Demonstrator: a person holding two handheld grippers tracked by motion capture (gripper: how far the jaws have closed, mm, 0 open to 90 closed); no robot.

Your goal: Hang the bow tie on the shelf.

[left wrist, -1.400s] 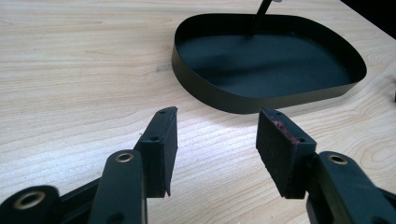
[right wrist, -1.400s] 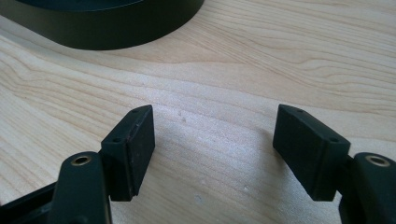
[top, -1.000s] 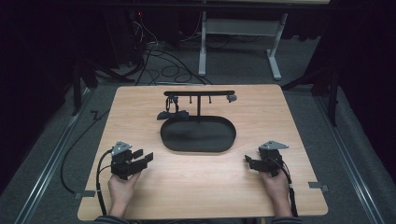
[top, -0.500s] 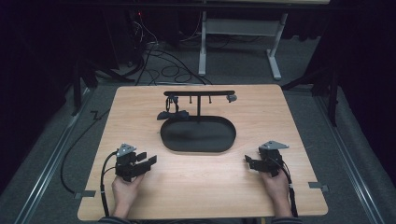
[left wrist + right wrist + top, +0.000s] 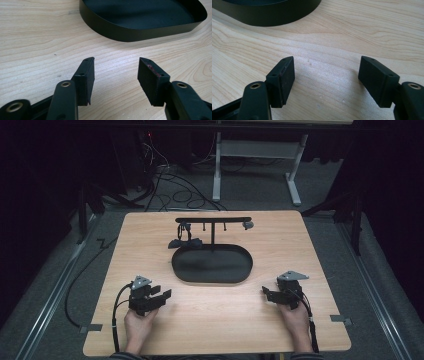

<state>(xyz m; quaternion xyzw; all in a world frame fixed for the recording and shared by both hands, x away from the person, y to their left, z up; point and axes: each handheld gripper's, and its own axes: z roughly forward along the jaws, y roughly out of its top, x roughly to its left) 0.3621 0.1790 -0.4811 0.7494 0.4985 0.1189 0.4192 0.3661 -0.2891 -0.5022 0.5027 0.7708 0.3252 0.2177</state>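
Note:
A black oval tray [image 5: 212, 265] lies in the middle of the wooden table [image 5: 150, 235], and its wall shows in the left gripper view [image 5: 120, 31] and the right gripper view [image 5: 274, 17]. Behind it stands a black T-shaped rack [image 5: 213, 220] with small dark items hanging from its bar and lying at its foot [image 5: 184, 241]. My left gripper [image 5: 164, 296] is held near the front left, open and empty [image 5: 116, 75]. My right gripper [image 5: 266, 293] rests at the front right, open with nothing between its jaws [image 5: 327, 77].
Bare wood lies between both grippers and the tray. Cables [image 5: 170, 185] and a white table frame [image 5: 255, 150] stand on the grey floor beyond the far edge. A cable trails from each gripper off the front of the table.
My left gripper has shifted a little to the right and toward the front edge. The right gripper has stayed in place.

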